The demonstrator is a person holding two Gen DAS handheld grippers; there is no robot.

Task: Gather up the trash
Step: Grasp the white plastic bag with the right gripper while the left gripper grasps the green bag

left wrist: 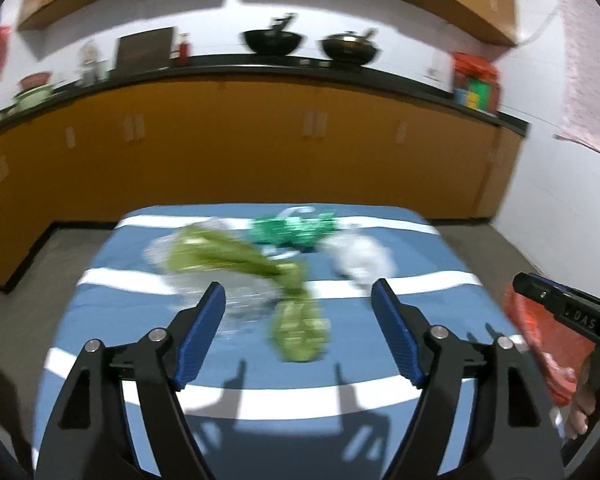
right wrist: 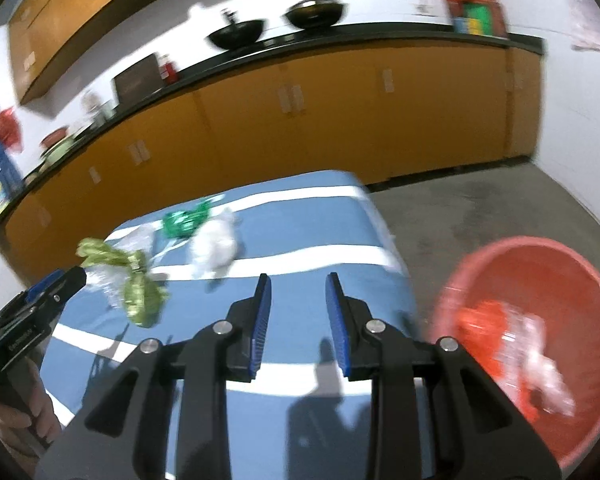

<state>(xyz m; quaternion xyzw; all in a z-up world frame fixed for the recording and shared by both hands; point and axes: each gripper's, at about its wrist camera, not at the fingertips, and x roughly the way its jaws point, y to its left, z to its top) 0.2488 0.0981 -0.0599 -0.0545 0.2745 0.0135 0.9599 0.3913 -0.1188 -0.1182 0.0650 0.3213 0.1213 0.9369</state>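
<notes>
Trash lies on the blue, white-striped table point(left wrist: 260, 368): an olive green wrapper point(left wrist: 296, 326) point(right wrist: 140, 292), a dark green wrapper point(left wrist: 292, 232) point(right wrist: 182, 220), a crumpled white bag point(left wrist: 360, 258) point(right wrist: 214, 246) and clear plastic point(left wrist: 236, 300). My left gripper point(left wrist: 298, 292) is open and empty, its jaws on either side of the olive wrapper, above it. My right gripper point(right wrist: 298, 284) is open and empty over the table's right part. A red basin point(right wrist: 540, 320) beside the table holds red and clear plastic trash point(right wrist: 512, 344).
Orange cabinets point(left wrist: 260, 140) under a black counter with two black woks point(left wrist: 272, 42) run along the far wall. Grey floor point(right wrist: 480, 208) lies right of the table. The right gripper's body point(left wrist: 568, 312) shows in the left wrist view, the left one point(right wrist: 32, 312) in the right.
</notes>
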